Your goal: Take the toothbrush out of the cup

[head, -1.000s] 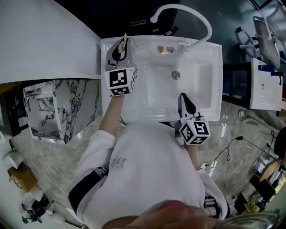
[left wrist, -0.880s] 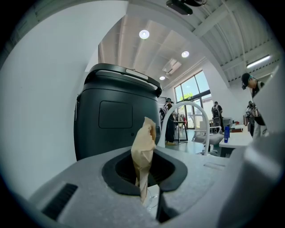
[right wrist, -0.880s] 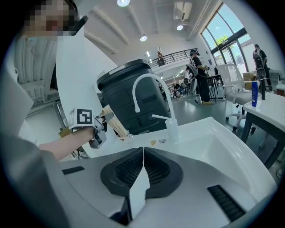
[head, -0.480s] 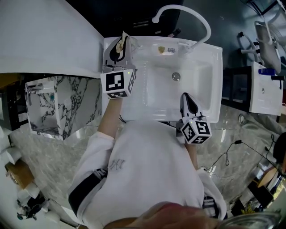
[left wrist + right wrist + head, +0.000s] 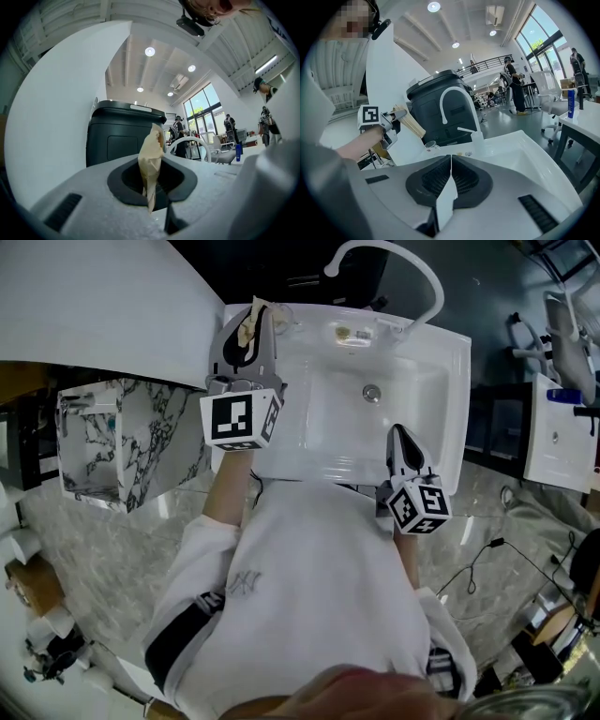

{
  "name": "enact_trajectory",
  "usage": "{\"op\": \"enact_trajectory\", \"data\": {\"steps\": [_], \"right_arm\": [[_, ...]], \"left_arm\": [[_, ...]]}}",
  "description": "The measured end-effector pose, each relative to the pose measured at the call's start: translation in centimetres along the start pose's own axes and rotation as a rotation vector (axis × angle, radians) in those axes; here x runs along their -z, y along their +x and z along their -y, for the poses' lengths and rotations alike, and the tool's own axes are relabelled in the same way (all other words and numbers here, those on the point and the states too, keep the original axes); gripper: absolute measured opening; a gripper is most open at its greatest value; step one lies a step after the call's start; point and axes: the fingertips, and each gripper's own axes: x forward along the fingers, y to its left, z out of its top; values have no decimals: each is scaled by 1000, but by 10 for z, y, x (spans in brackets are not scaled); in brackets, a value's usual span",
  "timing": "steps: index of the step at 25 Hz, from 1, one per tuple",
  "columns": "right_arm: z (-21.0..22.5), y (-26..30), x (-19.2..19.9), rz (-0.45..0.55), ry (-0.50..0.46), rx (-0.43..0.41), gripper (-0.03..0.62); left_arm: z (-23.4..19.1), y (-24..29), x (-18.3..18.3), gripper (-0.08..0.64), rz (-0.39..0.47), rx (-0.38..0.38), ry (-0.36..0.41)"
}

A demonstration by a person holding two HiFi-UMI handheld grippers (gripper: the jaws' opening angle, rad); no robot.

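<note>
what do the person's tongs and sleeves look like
Both the left tongs and the right tongs are light grey moulded shells with dark ribbed pads inside. Each carries a white cube printed with black square markers near the hand. The person wears a white top with black bands on the sleeves.

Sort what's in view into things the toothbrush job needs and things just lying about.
Job in hand:
- tan toothbrush, clear of the cup
- left gripper, clamped on it
- clear cup on the sink's back corner
- right gripper, shut and empty

Lying about:
- faucet
- sink
- dark bin
- blue bottle on a side table
</note>
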Motion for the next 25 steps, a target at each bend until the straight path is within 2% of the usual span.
{"op": "enact_trajectory", "data": {"steps": [7,17,25], "right_arm": [[16,-13,-4,27,-14,-12,15],[25,-35,-24,121,-19,-13,15],[36,-46,-57,200,-41,13,15]], "left_arm": [[12,-30,-25,41,49,-14,3],[22,-59,-41,41,63,-14,-25],[28,-85,-59,41,94,-12,-50]]}}
